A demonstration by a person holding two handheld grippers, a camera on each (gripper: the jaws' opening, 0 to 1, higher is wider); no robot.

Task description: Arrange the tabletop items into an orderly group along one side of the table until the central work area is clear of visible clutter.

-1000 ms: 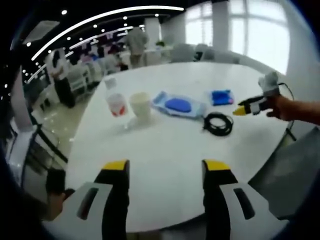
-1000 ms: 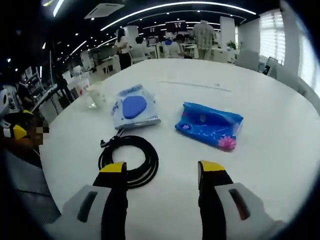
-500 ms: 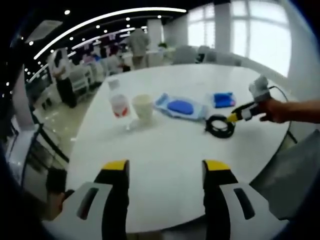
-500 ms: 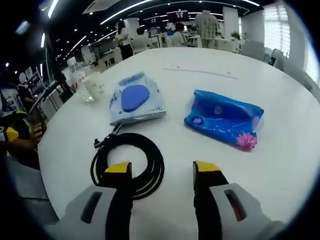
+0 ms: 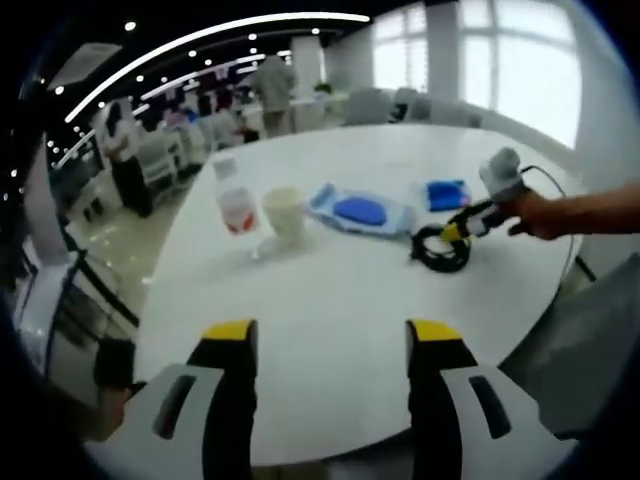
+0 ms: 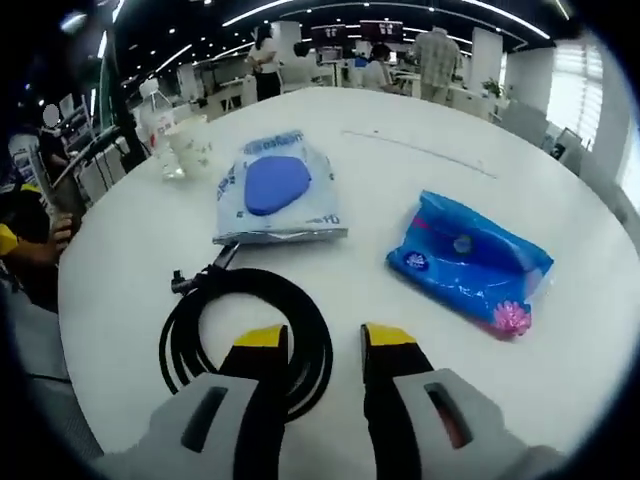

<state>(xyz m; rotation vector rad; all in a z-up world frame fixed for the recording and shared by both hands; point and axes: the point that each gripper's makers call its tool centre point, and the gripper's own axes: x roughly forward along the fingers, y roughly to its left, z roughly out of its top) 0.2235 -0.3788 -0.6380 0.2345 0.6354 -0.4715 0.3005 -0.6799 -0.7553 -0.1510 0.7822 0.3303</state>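
Right gripper [image 6: 315,338], jaws narrowed but not yet pinching, straddles the near right rim of the black cable coil [image 6: 245,335], apparently about to grip it; left gripper [image 5: 325,332] spread, idle.

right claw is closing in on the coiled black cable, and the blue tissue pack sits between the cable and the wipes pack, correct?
Not quite. In the right gripper view the right claw is at the coiled black cable, but the blue tissue pack lies off to the side, not between the cable and the wipes pack.
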